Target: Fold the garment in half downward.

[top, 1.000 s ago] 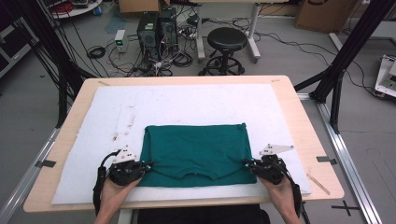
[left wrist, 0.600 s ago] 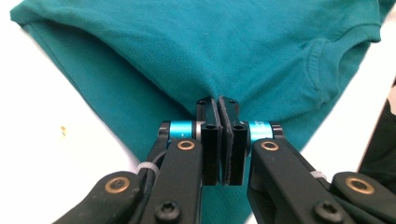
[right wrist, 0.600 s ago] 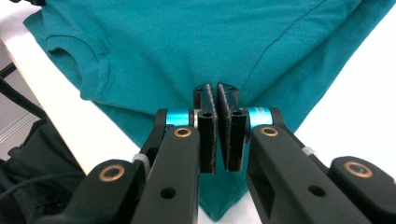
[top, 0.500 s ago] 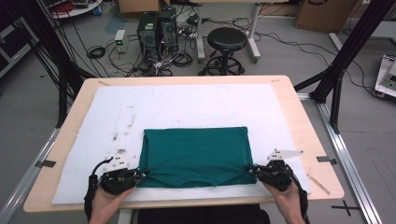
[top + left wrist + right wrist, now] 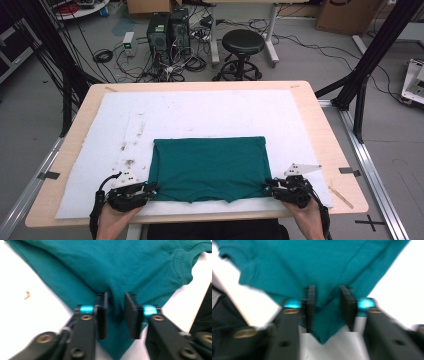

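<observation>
The green shirt [image 5: 210, 167] is lying folded into a flat rectangle on the white mat [image 5: 200, 115] that covers the table [image 5: 320, 120], its near edge stretched between the two pairs of tongs. The left tongs [image 5: 150, 189] are sitting at the shirt's near left corner and the right tongs [image 5: 269, 187] at its near right corner. Both have just been opening: in the left gripper view the corner of cloth is lying loose in the gap between the pads [image 5: 102, 315], touching neither firmly, and the right gripper view is showing the same with its own pads [image 5: 310, 308] parted around the corner's tip. So the shirt is being let go, I'd say, to rest where the fold has put it. To do this well, the person should be spreading the tongs wide enough that no pad is dragging fabric, then drawing both hands straight back toward the table's near edge, level and together, so the corners are not lifting or skewing the neat fold.
</observation>
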Available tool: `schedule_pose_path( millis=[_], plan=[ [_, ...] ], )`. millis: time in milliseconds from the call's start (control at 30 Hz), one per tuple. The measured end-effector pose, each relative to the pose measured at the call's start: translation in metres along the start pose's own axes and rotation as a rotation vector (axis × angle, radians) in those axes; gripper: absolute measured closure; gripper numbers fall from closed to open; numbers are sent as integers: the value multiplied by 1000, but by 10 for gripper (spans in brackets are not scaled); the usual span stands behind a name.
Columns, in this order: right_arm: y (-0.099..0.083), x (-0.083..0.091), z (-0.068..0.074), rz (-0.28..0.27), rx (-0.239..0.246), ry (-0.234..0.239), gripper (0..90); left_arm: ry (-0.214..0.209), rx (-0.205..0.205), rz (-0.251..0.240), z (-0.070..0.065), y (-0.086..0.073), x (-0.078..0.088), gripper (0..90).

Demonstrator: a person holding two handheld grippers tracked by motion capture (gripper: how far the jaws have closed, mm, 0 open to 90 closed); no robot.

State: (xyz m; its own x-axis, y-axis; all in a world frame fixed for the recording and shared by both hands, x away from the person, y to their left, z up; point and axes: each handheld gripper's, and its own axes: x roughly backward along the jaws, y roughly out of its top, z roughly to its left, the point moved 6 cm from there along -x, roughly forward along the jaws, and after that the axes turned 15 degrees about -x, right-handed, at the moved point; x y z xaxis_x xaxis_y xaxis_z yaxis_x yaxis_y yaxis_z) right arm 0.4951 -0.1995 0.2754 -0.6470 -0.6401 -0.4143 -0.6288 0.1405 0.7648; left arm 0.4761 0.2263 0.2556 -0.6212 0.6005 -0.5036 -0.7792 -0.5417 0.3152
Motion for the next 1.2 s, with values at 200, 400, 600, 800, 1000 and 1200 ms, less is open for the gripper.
schedule_pose_path(
  millis=[200, 400, 600, 800, 1000, 1200],
  plan=[
    [9, 5, 2, -75, 3, -7, 432, 76, 25, -59, 9, 4, 13, 545],
    [23, 9, 3, -149, 12, -20, 296, 127, 28, -111, 16, 9, 24, 434],
    [31, 17, 8, -223, 15, -30, 258, 176, 21, -130, 16, 13, 31, 322],
    [35, 26, 5, -317, 22, -70, 219, 209, 37, -172, 20, 18, 40, 287],
    [38, 33, -1, -372, 15, -99, 215, 225, 42, -179, 22, 19, 45, 287],
    [36, 33, -5, -357, 2, -98, 215, 230, 48, -178, 22, 18, 47, 287]
  ],
)
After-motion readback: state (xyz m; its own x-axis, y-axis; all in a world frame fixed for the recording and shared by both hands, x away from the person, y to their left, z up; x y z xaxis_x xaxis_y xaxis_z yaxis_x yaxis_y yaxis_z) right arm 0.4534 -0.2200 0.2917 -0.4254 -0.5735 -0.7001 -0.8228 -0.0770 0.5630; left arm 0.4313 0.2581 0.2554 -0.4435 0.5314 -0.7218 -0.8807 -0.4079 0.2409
